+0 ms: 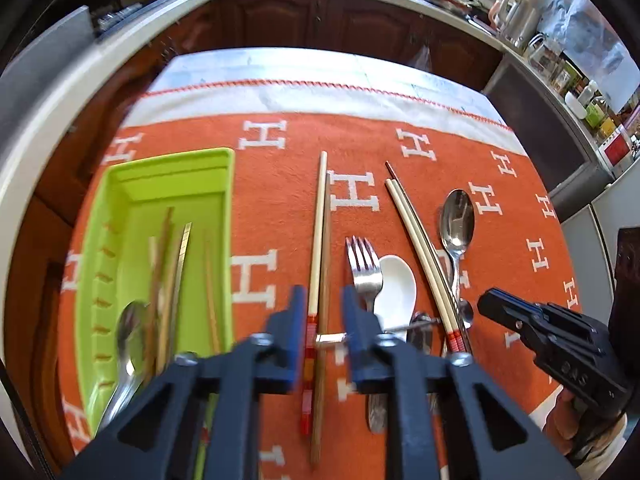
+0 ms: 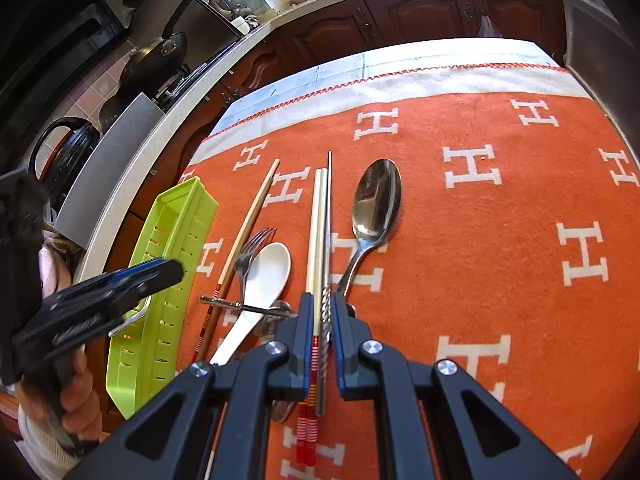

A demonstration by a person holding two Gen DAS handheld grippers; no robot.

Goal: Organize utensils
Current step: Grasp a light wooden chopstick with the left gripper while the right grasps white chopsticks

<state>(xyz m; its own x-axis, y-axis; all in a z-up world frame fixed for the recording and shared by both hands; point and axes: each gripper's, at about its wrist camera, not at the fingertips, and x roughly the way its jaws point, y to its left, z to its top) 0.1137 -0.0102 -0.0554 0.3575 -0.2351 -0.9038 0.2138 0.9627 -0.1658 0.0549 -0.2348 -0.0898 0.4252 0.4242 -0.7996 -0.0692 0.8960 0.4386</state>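
Left tongs (image 1: 322,320) straddle chopsticks (image 1: 318,240); only this view shows tray (image 1: 224,160) contents.

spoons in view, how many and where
3, maybe more hidden. A metal spoon lies on the orange cloth at right, a white ceramic spoon lies beside the fork, and another metal spoon sits in the green tray.

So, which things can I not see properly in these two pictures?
Left wrist view: utensils in the tray are blurred; the left gripper covers part of the fork handle.
Right wrist view: the tray's wall hides its inside; the right gripper covers part of the chopsticks it clamps.
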